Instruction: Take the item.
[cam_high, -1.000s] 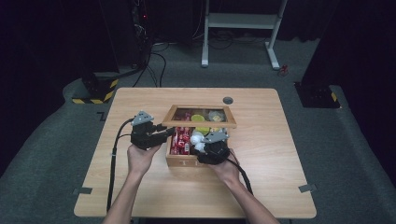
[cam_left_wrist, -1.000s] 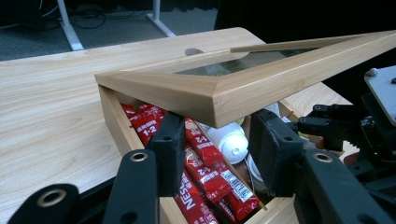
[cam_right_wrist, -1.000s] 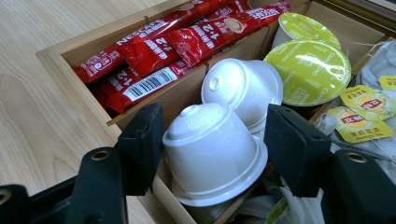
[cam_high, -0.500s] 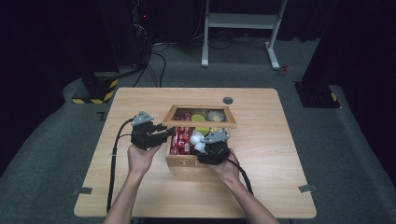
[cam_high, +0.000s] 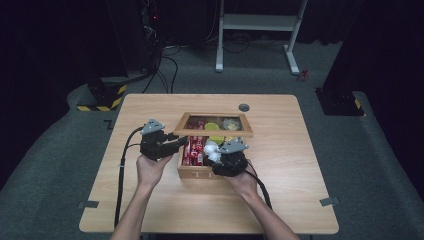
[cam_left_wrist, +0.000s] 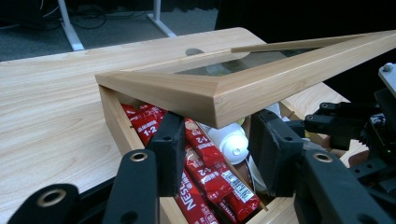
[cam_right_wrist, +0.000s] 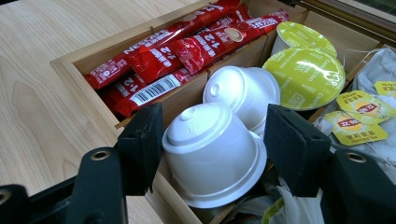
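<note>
A wooden box (cam_high: 192, 172) sits mid-table with its glass-paned lid (cam_high: 215, 133) tilted up. Inside lie red sachets (cam_right_wrist: 187, 46), white capsules, green-lidded capsules (cam_right_wrist: 303, 74) and yellow-tagged tea bags (cam_right_wrist: 359, 121). My right gripper (cam_right_wrist: 212, 140) is over the box's near edge, its pads against both sides of an upturned white capsule (cam_right_wrist: 212, 154); a second white capsule (cam_right_wrist: 243, 93) lies just behind. My left gripper (cam_left_wrist: 219, 149) is open at the box's left side, jaws reaching in over the sachets (cam_left_wrist: 205, 172), with the lid's corner (cam_left_wrist: 215, 107) just above the tips. I cannot tell whether the lid rests on them.
The light wood table (cam_high: 300, 200) has a round grommet hole (cam_high: 244, 107) behind the box. Cables trail from both grippers toward the near edge. On the floor beyond stand a white frame's legs (cam_high: 255, 22) and a yellow-and-black striped base (cam_high: 107, 97).
</note>
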